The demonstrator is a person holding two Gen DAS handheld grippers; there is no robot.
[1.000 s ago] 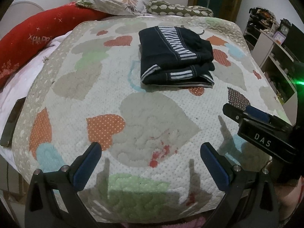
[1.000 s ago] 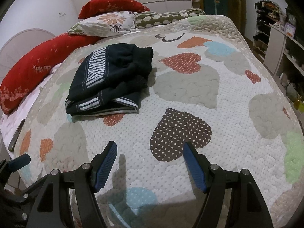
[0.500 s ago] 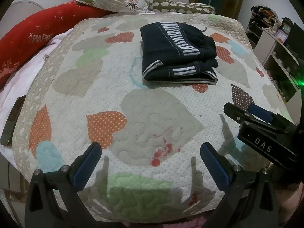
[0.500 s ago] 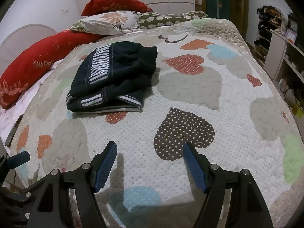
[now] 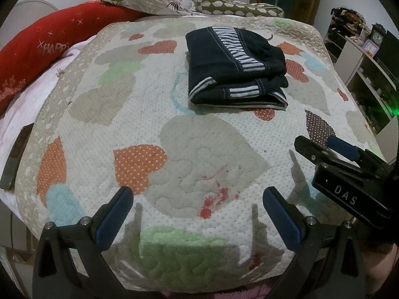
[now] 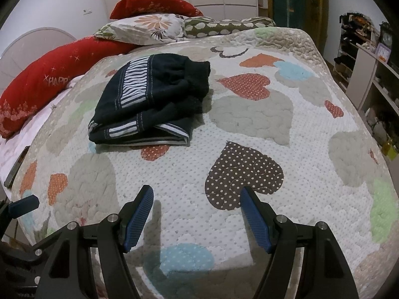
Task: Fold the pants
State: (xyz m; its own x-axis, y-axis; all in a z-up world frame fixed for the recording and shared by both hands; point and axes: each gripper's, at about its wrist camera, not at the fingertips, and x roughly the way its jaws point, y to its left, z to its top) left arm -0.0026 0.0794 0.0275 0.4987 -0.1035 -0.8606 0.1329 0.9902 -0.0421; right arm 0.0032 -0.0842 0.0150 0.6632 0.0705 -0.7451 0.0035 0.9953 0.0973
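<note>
Dark navy pants with zebra-striped bands (image 5: 237, 69) lie folded in a compact stack on the heart-patterned quilt (image 5: 199, 154); they also show in the right wrist view (image 6: 152, 99). My left gripper (image 5: 197, 208) is open and empty, hovering over the quilt's near end, well short of the pants. My right gripper (image 6: 197, 206) is open and empty too, near the front edge, to the right of the pants and apart from them. The right gripper also shows in the left wrist view (image 5: 324, 147) at the right.
Red bolster (image 5: 49, 47) and patterned pillows (image 6: 149, 28) lie at the head of the bed. A dark flat object (image 5: 15, 159) lies at the bed's left edge. White shelves with clutter (image 6: 369, 79) stand to the right of the bed.
Both grippers have drawn back and down slightly, so the folded pants sit a little lower in both views. The pants have not moved; both grippers stay open.
</note>
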